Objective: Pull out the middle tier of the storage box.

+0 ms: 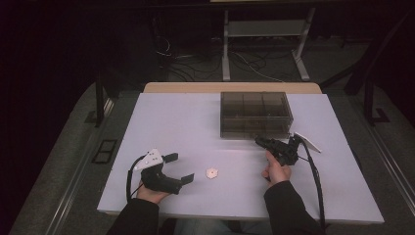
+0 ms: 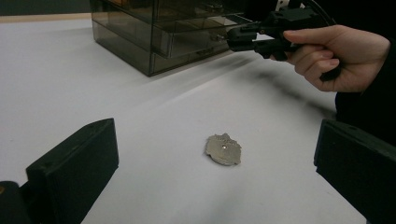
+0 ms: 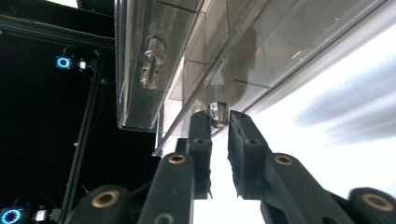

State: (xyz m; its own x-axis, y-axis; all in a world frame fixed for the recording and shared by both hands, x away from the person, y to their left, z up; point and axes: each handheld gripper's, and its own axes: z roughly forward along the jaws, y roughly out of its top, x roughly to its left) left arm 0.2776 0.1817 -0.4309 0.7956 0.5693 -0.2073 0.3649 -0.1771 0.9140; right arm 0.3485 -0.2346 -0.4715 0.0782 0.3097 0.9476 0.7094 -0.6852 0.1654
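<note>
A: Obs. — right gripper (image 3: 218, 122) is at the front of the smoked-plastic drawer box (image 1: 255, 115), jaws pinched onto a small clear drawer knob (image 3: 218, 113). In the right gripper view the knob sits right at the fingertips, barely inside the pads. A second knob (image 3: 153, 61) shows on the drawer beside it, untouched.

B: Left side?

A: Left gripper (image 1: 177, 169) rests near the table's front edge, jaws spread wide, holding nothing. A small pale flat disc (image 2: 223, 149) lies on the white table (image 1: 186, 117) just ahead of it, well apart from the box.

B: Step in hand, as judged?

A: Pulling that drawer open, likely so the disc can go in. The drawer front looks flush with the box, so I read the pull as not yet begun.

B: Notes for doing it well?

A: 1. Grip is shallow; seat the knob deeper between the pads if possible, since smooth clear plastic may slip.
2. Pull straight along the drawer's travel, towards the person, level with the table. An angled pull could jam the drawer or pop the knob free.
3. The box appears light and unanchored; it may slide with the drawer. Go slowly, or brace the box with the left gripper.
4. Stop short of full extension.
</note>
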